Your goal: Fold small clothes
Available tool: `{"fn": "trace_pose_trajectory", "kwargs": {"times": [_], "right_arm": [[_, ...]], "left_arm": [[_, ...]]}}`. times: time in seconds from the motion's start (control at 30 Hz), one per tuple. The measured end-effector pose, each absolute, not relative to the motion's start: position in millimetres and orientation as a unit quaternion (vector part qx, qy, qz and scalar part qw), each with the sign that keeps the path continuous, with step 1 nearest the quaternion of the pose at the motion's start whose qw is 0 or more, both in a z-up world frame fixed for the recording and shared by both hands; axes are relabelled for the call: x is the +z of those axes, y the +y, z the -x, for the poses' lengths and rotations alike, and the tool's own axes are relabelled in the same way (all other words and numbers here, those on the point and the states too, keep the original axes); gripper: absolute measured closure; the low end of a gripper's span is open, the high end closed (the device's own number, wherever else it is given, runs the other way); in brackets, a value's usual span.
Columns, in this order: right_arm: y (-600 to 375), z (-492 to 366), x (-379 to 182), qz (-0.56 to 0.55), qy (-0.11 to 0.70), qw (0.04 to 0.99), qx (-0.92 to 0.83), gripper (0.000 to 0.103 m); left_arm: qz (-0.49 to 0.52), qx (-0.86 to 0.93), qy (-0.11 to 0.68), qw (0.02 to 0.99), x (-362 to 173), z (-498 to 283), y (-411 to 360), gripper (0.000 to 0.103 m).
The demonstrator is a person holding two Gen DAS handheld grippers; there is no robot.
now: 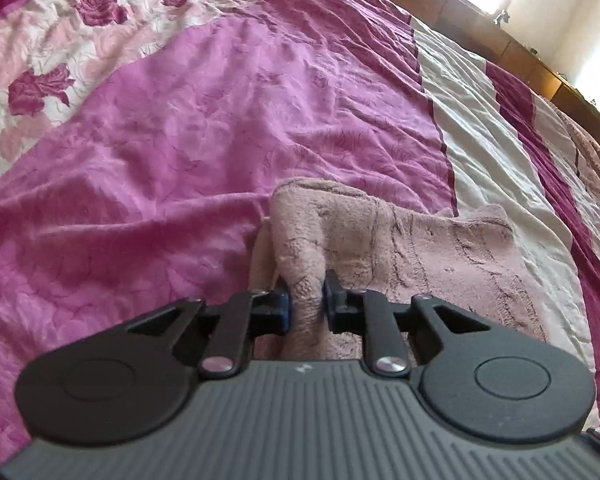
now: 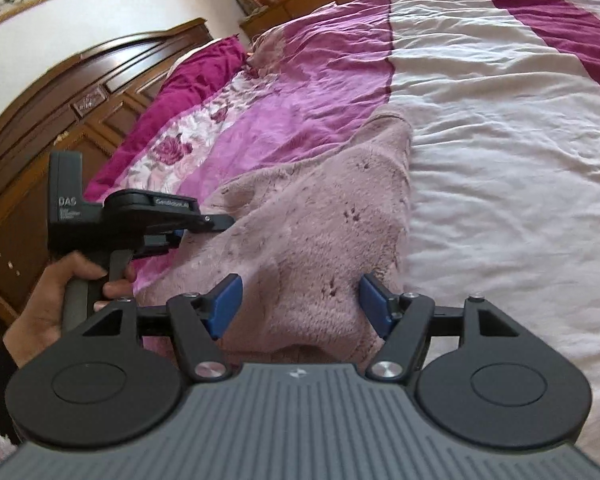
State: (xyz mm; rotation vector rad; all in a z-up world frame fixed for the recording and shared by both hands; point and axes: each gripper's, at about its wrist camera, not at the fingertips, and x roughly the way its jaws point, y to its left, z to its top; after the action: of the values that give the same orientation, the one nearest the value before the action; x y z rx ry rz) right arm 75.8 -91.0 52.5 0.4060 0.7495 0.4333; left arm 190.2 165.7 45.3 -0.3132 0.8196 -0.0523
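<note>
The left gripper [image 1: 306,300] has its jaws drawn nearly together, pinching a raised ridge of the pink fleece garment [image 1: 380,240] between the blue pads [image 1: 286,308]. The fabric bunches up between them and lifts into a soft peak just ahead of the jaws. In the right wrist view the same left gripper [image 2: 188,232] shows from the side, gripped by the person's left hand [image 2: 60,292], its tips buried in the garment's left edge.

The right gripper [image 2: 300,304] has its jaws wide apart, the blue pads [image 2: 228,304] standing on either side of a fold of the pink fleece garment [image 2: 312,220]. The cloth passes between them, but whether either pad touches it cannot be told.

The garment lies crumpled on the bed's bedspread [image 2: 500,120], across the border of its pink and white bands. Its near edge is hidden beneath both gripper bodies, and its overall shape, sleeves or legs, is hard to make out. A wooden headboard [image 2: 60,92] curves behind, cut off at the frame's left.
</note>
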Motion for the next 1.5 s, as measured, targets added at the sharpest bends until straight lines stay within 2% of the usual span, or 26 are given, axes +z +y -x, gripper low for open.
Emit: {"fn": "trace_pose_trajectory", "kwargs": {"times": [0.17,0.3,0.43,0.73,0.97,1.3,1.4,1.5], "right_arm": [[-97,-77,53,-0.216,0.362,0.883,0.208,0.031],[-101,-77,54,-0.222,0.358,0.883,0.206,0.031],[-104,-72,57,-0.224,0.349,0.887,0.202,0.031],[-106,-66,60,-0.221,0.344,0.891,0.199,0.031],[-108,-69,57,-0.222,0.353,0.888,0.195,0.031],[-126,-94,49,-0.263,0.366,0.874,0.182,0.014],[-133,-109,42,-0.283,0.378,0.862,0.185,0.012],[-140,-127,29,-0.323,0.402,0.835,0.190,0.011]], "left_arm": [[0.148,-0.027,0.401,0.904,58,-175,165,0.076],[0.135,-0.044,0.399,0.906,73,-152,162,0.049],[0.123,-0.065,0.400,0.906,80,-128,156,0.041],[0.056,-0.044,0.441,0.895,54,-106,152,0.036],[0.087,-0.043,0.446,0.890,50,-104,168,0.034],[0.166,-0.051,0.432,0.885,50,-115,172,0.036],[0.188,-0.051,0.435,0.879,45,-119,175,0.030],[0.207,-0.048,0.440,0.872,39,-122,178,0.029]]}}
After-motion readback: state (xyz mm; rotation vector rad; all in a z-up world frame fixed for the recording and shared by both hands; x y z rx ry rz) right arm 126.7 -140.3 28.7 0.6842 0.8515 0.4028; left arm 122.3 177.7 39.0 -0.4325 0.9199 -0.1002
